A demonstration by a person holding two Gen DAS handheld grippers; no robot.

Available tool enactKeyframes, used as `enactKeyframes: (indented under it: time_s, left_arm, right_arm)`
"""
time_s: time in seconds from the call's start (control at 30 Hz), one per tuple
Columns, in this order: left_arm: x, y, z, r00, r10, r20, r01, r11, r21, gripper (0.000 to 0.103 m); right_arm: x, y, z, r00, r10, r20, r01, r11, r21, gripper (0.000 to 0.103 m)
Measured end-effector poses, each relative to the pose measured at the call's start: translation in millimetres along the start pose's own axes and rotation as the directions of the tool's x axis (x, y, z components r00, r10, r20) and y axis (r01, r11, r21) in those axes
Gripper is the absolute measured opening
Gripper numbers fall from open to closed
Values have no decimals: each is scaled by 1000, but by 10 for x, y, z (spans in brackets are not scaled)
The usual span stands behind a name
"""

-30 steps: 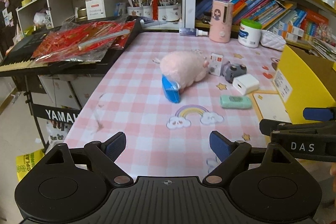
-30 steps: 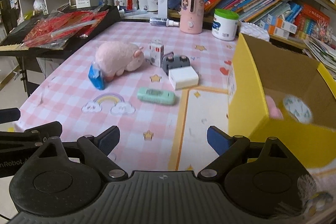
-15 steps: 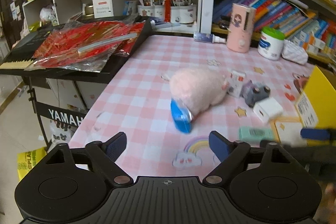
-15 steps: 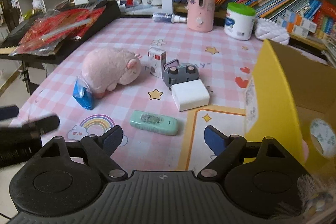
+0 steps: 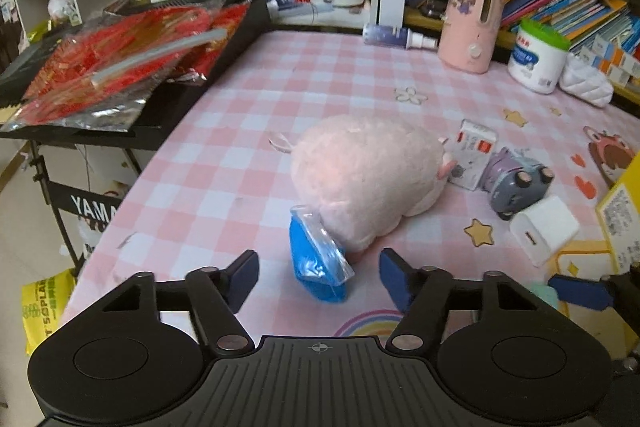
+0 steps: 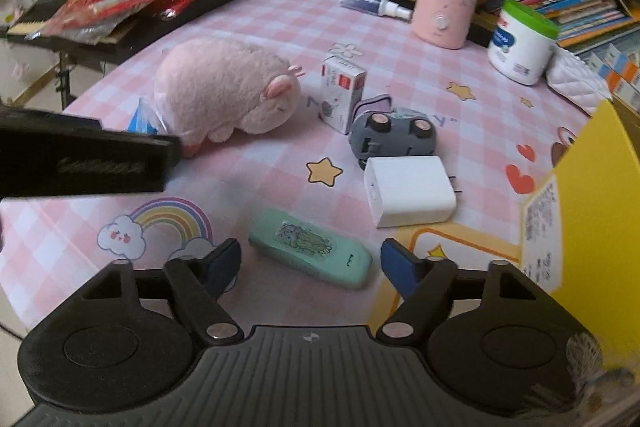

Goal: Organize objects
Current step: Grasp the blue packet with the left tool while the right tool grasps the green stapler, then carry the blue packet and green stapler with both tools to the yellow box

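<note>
Tablecloth [image 5: 320, 75]: pink-checked, strewn beside plush toy [image 5: 364, 179].
Left gripper [image 5: 318, 277]: narrowing, unclamped, blue packet [image 5: 316, 267] between; pads to be centred.
Right gripper [image 6: 310, 263]: likewise around green case [image 6: 312, 247].

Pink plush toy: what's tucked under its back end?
A blue plastic packet pokes out from under the pink plush toy. Its clear-edged end shows; how far it reaches beneath is covered.

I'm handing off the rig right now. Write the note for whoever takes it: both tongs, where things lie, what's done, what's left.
Left tongs: empty, jaws just been closing, blue packet between them, not gripped.
Right tongs: empty, jaws just been closing, green case between them, not gripped.
On the table: plush, small carton, grey car, white charger.
Yellow box at the right; contents out of view.
Left: grip the packet and case; presumably the loose things go in the box.
</note>
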State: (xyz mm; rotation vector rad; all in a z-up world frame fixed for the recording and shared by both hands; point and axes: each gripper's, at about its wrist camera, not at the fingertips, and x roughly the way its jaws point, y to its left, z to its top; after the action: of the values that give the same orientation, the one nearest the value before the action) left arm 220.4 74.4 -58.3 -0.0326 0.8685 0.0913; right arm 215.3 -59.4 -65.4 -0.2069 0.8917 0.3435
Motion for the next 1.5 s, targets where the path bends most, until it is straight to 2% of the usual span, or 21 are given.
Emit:
enactKeyframes:
  time_s: [0.07,0.1,0.13,0.17,0.2,0.3,0.53,0.8,1.27,1.5]
  left_arm:
    - [88,9,4,1000,2,-20,-2,1000,-4,49]
    - [113,16,-1,1000,2,-28,-2,1000,-8,43]
    - [146,29,-7,999,-2,-41,1,1000,-15,34]
    - [153,38,-13,999,-4,-43,4,1000,-18,27]
    - [150,40,-10,999,-4,-39,4,1000,-14,25]
    - [106,84,-12,999,-14,-33,14,1000,-21,24]
    - [-247,217,-118,999,-43,-1,43,997,-62,24]
    - [-688,269,-278,993,-112,37,115,990,-83,23]
    - [-1335,307,-726,975,-200,99,206,977,-57,23]
    - [-1644,263,-1007,964,-241,115,245,969,-29,23]
  right_arm:
    - [25,-26,1,1000,17,-2,-17,1000,-5,59]
    - [26,-35,8,1000,26,0,-26,1000,-10,52]
    - [22,-40,10,999,37,4,-37,999,-20,47]
    - [19,-35,14,999,47,8,-46,998,-33,34]
    - [18,-20,17,998,56,10,-55,997,-45,23]
    - [11,-15,31,998,63,11,-62,996,-63,23]
    - [-158,-116,100,997,53,56,-53,999,0,23]
    - [-447,-118,47,996,61,72,-65,996,60,23]
    - [-995,100,-384,995,30,98,-43,991,124,23]
    - [-1303,194,-721,996,15,90,-29,986,164,23]
